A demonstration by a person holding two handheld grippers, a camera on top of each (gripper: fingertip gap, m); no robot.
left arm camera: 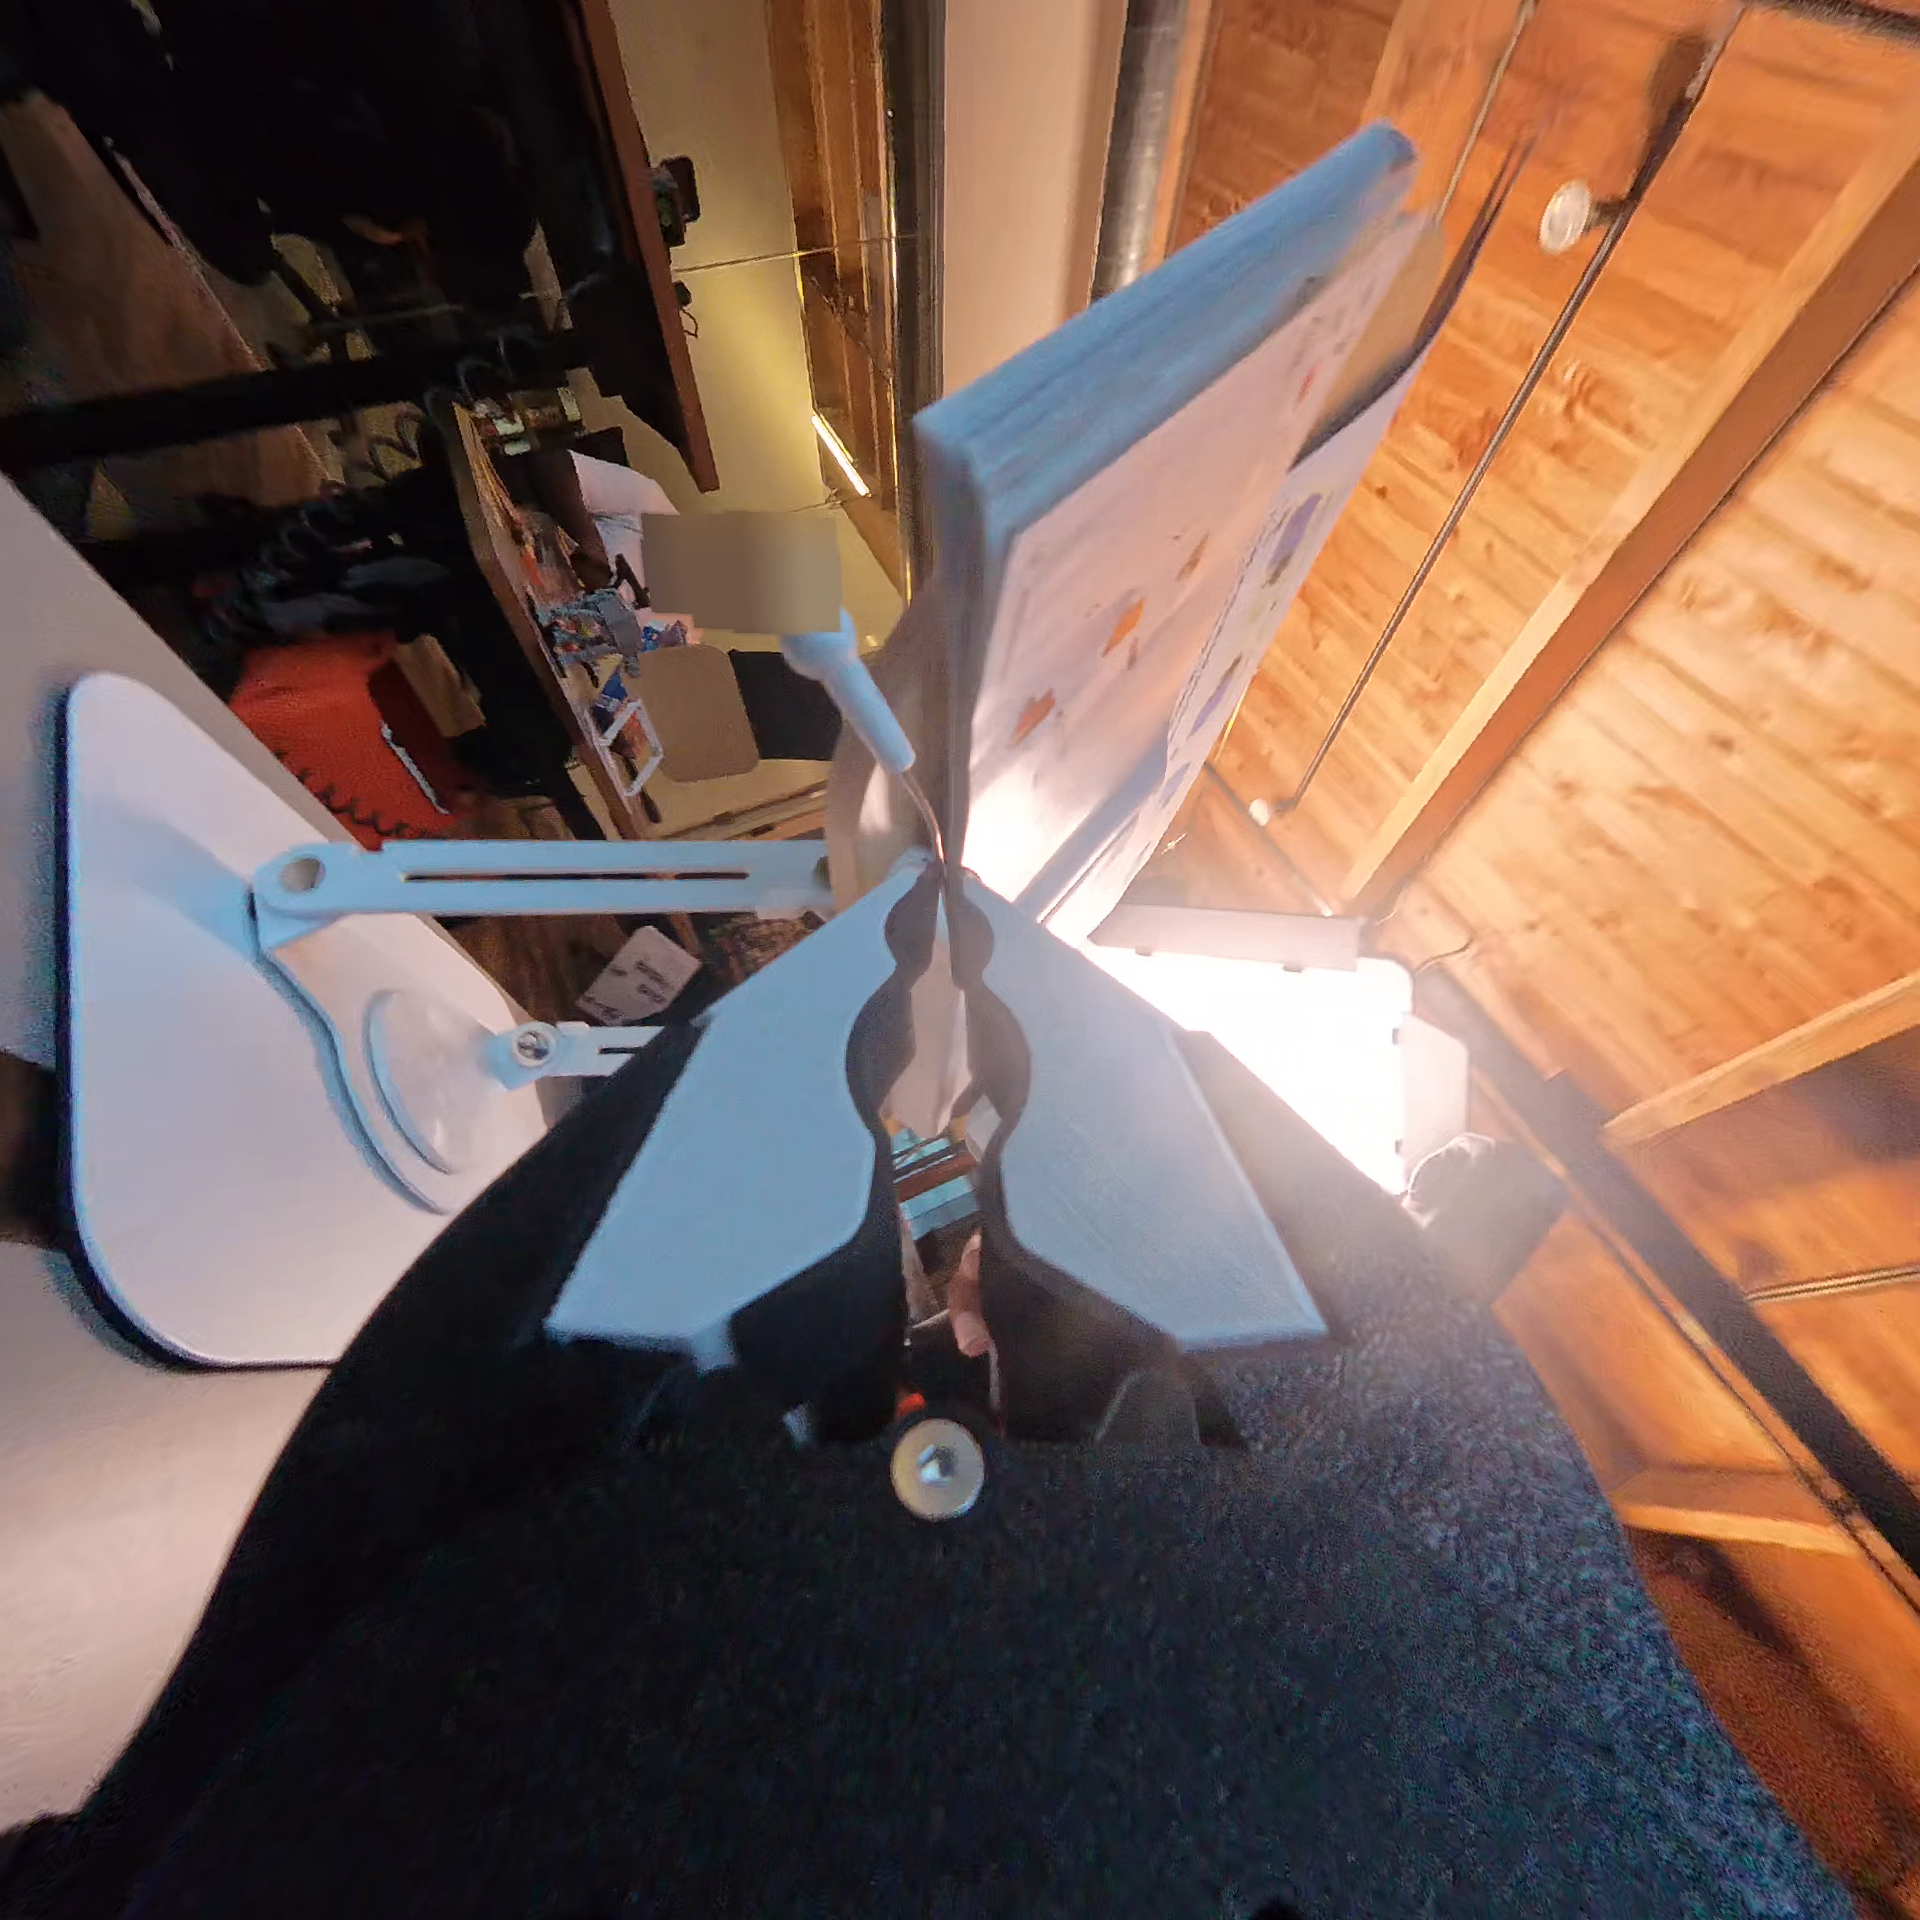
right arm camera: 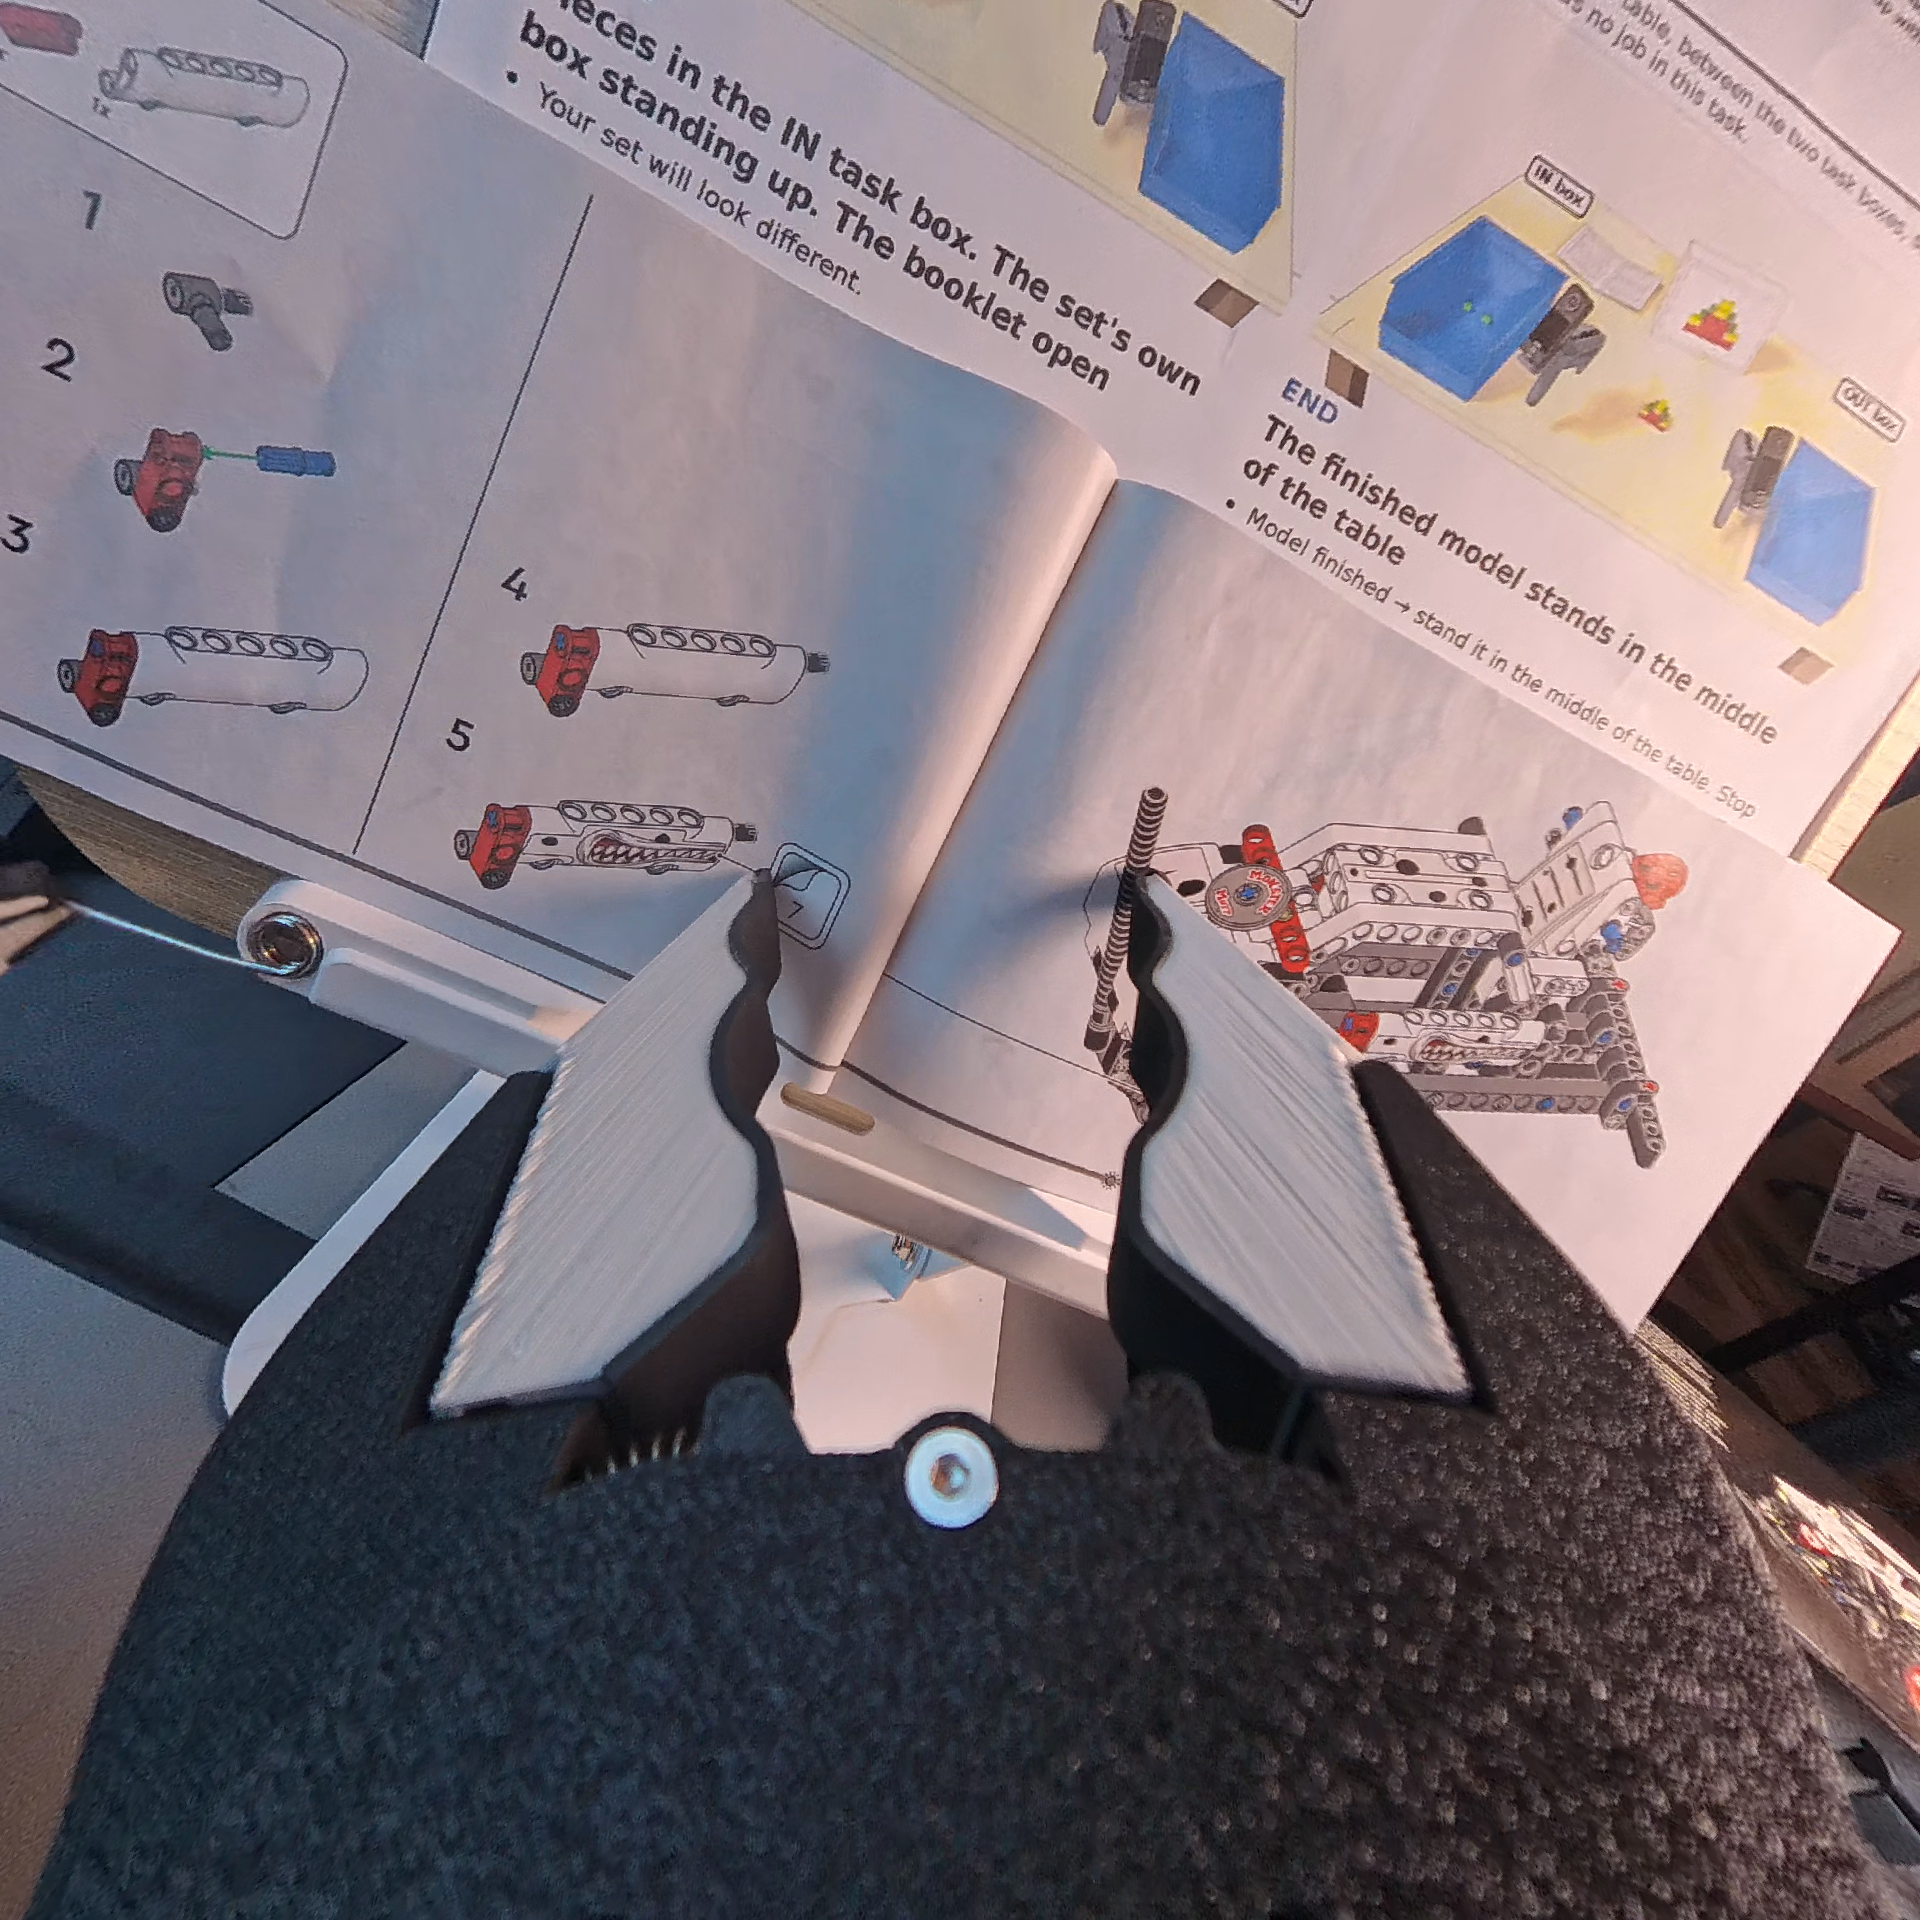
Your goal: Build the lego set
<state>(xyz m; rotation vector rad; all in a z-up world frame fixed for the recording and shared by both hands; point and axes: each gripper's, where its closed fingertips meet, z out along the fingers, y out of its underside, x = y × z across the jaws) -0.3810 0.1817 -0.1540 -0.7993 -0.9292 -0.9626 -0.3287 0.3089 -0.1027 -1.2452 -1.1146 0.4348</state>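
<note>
The open instruction booklet (right arm camera: 727, 540) stands on a white stand (right arm camera: 416, 992), propped against a board with a larger printed sheet (right arm camera: 1403, 343) behind it. My right gripper (right arm camera: 951, 883) is open and empty, close in front of the booklet, one finger on each side of its spine. My left gripper (left arm camera: 943, 883) is at the board's (left arm camera: 1091, 540) edge, seen side-on. Its jaws are closed on a thin grey sheet (left arm camera: 883, 779), which seems to be a booklet page. No loose Lego pieces show near either gripper.
The stand's white base (left arm camera: 208, 1039) and slotted arm (left arm camera: 520, 878) lie left of the left gripper. A bright light panel (left arm camera: 1299, 1039) glares behind the board. A small wooden peg (right arm camera: 826, 1107) sits on the stand's ledge. A cluttered table (left arm camera: 582, 623) is far off.
</note>
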